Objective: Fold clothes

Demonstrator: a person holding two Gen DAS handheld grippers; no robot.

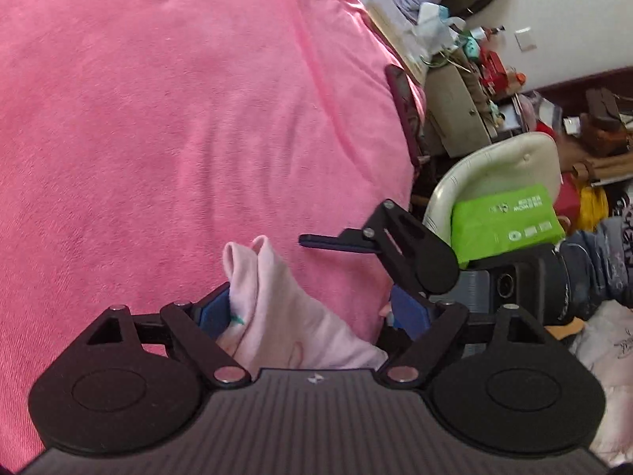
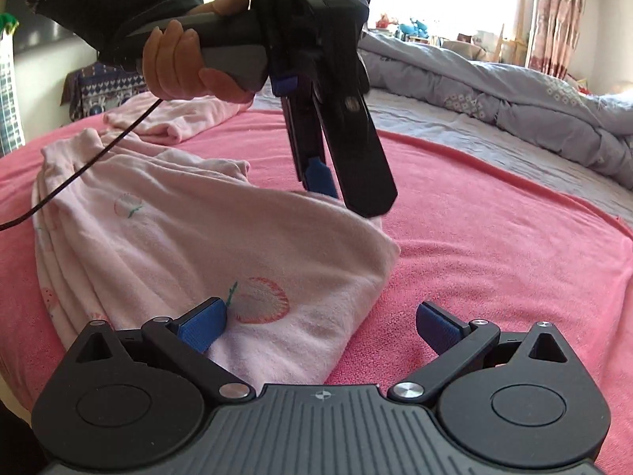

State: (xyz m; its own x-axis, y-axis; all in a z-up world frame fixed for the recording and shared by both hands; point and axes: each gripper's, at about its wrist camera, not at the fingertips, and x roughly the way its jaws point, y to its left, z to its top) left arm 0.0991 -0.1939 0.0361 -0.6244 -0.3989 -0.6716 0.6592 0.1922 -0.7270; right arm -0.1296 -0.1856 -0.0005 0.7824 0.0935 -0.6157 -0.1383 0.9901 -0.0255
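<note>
The pale pink garment (image 2: pixel 205 245) lies on the pink blanket (image 2: pixel 494 245), a soft fleecy piece printed with coral shell-like motifs on small green stems. It is already doubled over, with layered edges stacked along its far left side and a rounded folded corner pointing toward the right. A second bunch of the same pink cloth (image 2: pixel 174 118) sits behind it, beyond the left gripper.

The left gripper (image 1: pixel 312 312) has its blue pads spread wide, and a raised ridge of the garment (image 1: pixel 277 308) stands up between them, lying against the left pad and clear of the right one. From the right wrist view this gripper points steeply down onto the garment's upper folded edge.

The right gripper (image 2: pixel 320 328) hovers low with its jaws apart; its left pad sits over the garment's near edge, just beside a shell print, while its right pad is over bare blanket. A grey quilt (image 2: pixel 514 91) lies bunched far ahead.
</note>
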